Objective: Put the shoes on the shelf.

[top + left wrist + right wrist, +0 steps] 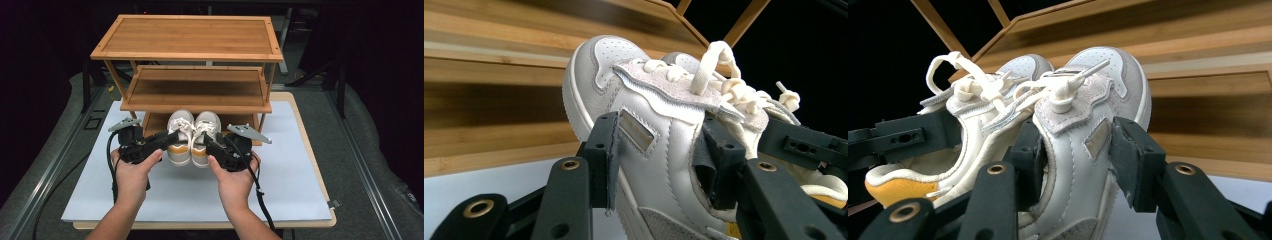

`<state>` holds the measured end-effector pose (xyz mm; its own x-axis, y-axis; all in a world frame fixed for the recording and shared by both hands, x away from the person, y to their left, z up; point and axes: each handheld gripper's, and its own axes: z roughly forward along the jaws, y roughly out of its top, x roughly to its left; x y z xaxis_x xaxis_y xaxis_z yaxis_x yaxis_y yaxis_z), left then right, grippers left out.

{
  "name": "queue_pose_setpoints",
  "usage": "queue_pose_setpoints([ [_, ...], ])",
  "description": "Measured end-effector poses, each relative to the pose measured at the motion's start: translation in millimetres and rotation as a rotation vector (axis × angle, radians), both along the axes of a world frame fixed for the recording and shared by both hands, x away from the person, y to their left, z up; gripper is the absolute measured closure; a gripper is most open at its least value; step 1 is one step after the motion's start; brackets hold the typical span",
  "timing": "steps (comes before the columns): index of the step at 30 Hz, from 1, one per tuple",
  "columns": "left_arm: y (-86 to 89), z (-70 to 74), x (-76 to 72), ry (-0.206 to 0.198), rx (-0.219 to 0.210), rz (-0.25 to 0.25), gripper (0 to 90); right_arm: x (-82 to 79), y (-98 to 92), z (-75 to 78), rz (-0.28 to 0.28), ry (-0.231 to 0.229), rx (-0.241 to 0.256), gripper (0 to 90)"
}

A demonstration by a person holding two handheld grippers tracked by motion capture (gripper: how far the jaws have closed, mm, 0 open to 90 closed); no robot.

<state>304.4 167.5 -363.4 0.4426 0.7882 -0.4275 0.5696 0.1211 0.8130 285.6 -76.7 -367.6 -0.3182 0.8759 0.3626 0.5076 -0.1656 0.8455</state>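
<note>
Two level grippers, left gripper and right gripper, each apparently clamp one white sneaker side.

Pair of small white sneakers, side by side, toes pointing into the lowest tier of the wooden shoe rack, heels toward the person. Left sneaker: white leather upper, grey suede trim, perforated toe, cream laces knotted, orange heel patch; clamped across its side wall between the jaws of the left gripper. Right sneaker: same make and colours, laces tied; clamped likewise by the right gripper. The two shoes touch along their inner sides.
</note>
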Motion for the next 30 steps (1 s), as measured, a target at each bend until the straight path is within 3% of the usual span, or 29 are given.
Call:
queue_pose_setpoints([
  [14, -2.7, 17.4, 20.3, -0.001, -0.012, -0.009, 56.5, 17.7, -3.2, 18.5, -0.007, -0.027, -0.007, 57.6],
  [20, -0.4, 19.7, 36.4, 0.012, -0.024, -0.006, 56.6, 35.2, -4.9, 20.4, -0.004, -0.018, 0.018, 57.6],
  [24, -0.4, 22.2, 46.1, 0.008, -0.015, 0.008, 56.6, 45.6, -1.5, 22.4, -0.004, -0.018, -0.001, 57.7],
  [30, 5.0, 24.5, 65.1, 0.027, -0.053, 0.005, 56.6, 63.9, 0.3, 25.3, -0.017, -0.014, 0.025, 57.8],
])
